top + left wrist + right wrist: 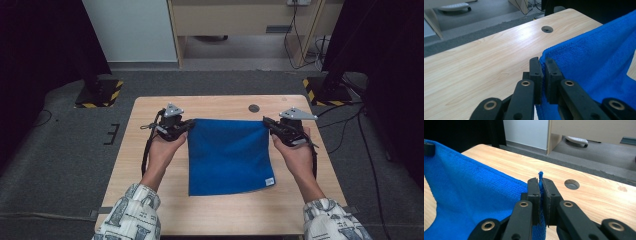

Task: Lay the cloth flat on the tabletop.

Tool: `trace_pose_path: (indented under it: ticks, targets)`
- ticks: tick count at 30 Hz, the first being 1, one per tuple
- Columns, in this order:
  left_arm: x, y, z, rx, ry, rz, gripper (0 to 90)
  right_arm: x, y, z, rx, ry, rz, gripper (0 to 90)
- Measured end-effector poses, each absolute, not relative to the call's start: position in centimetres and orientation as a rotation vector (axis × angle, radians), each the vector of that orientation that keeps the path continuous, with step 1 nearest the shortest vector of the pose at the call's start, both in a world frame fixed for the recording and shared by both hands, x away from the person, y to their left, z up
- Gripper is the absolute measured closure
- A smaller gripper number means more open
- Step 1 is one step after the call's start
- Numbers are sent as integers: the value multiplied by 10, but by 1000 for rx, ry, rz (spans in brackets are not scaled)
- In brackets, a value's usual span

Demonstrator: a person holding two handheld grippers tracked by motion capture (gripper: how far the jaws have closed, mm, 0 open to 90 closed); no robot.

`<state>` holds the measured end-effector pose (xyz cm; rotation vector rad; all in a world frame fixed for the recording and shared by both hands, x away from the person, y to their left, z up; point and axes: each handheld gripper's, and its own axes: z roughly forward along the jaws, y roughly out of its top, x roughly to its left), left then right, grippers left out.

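A square blue terry cloth [229, 156] lies on the pale wooden table [140, 150]. The left gripper [187, 126] and the right gripper [266, 122] are each closed tightly on one far corner, lifting that edge.

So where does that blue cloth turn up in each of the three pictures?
High view: blue cloth at the table's centre.
Left gripper view: right side, corner pinched in the left hand-held gripper.
Right gripper view: left side, corner pinched in the right hand-held gripper.
Shared landmark: round table hole.
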<state>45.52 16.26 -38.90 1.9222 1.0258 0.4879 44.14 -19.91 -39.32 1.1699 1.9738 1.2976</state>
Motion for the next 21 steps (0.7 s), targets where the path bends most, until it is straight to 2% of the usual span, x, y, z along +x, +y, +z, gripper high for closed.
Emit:
trace_pose_path:
  ticks: [21]
  targets:
    - [471,142,-393,1969,1022,529,858,456,-214,-414,1231,1952,1296,853]
